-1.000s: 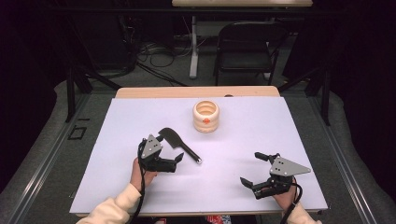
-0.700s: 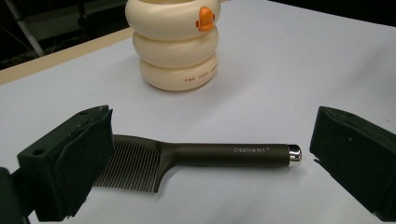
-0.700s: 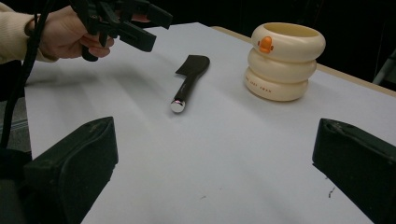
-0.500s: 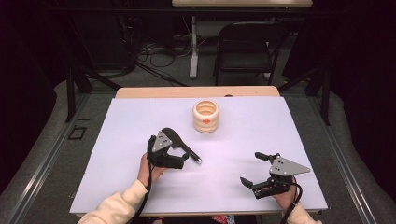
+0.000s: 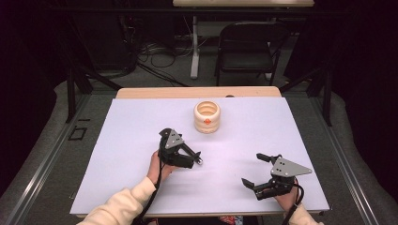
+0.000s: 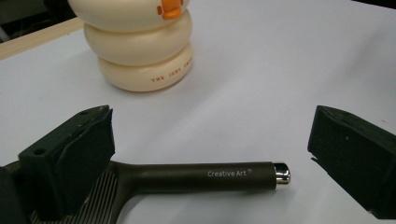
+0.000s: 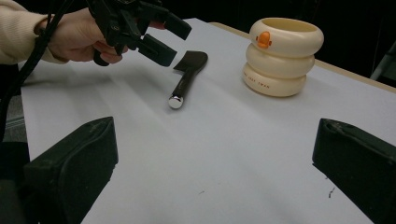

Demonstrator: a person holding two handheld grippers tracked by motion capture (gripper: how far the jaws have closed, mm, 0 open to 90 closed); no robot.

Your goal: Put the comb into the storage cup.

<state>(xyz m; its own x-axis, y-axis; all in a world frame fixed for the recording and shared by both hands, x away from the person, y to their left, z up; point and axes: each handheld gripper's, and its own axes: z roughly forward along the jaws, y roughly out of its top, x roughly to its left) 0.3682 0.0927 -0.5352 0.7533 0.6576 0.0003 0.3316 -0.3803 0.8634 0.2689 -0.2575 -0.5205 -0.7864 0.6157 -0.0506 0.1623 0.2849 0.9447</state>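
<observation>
Now your left gripper (image 5: 180,149) hovers over the black spatula (image 6: 196,176), jaws spread wide, handle lying flat between them on the white table (image 5: 291,122). Cream holder (image 5: 207,116) stands beyond. Right gripper (image 5: 256,169) gapes, well apart.

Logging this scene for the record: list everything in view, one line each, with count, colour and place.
Brush: one, dark handle with silver end cap, lying flat mid-table under the left tool.
Stacked-ring holder: one, cream with an orange mark, standing toward the far middle of the table.
Table: one, white top with a wooden far edge.
Folding chair: one, black, on the floor beyond the table.
Left tool: one, black, jaws open, hovering over the brush.
Right tool: one, black, jaws open, near right of the table.
</observation>
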